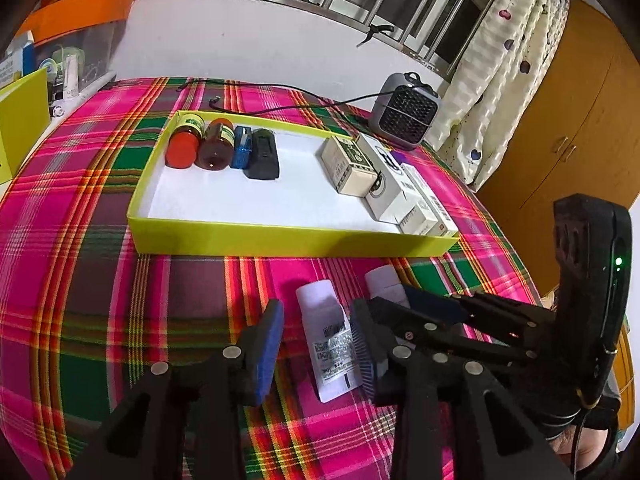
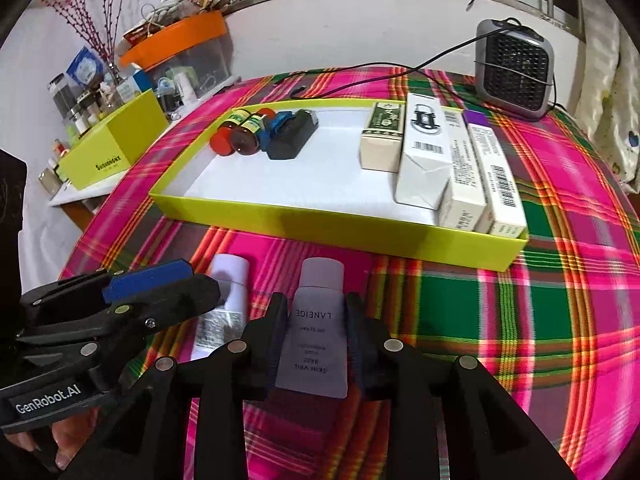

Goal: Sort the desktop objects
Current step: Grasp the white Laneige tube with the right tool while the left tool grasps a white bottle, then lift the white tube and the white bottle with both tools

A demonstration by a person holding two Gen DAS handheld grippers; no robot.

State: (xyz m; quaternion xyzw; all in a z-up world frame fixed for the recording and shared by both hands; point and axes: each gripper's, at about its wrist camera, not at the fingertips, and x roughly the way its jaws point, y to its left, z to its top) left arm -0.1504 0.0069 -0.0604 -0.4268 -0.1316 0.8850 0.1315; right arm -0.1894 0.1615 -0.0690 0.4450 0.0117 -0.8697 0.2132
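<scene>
My left camera sits low over the plaid tablecloth [image 1: 100, 280], looking forward along my left fingers [image 1: 268, 344] toward the window wall. My right camera looks the same way from just beside it. Both are close to the table and share the yellow tray [image 1: 280, 238] [image 2: 320, 224], the small heater [image 1: 408, 110] [image 2: 514, 68] and two tubes.

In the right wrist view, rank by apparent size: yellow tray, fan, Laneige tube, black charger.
1. yellow tray
2. fan and Laneige tube look about alike; the tube sits nearest the camera, so that order is unsure
3. black charger
</scene>
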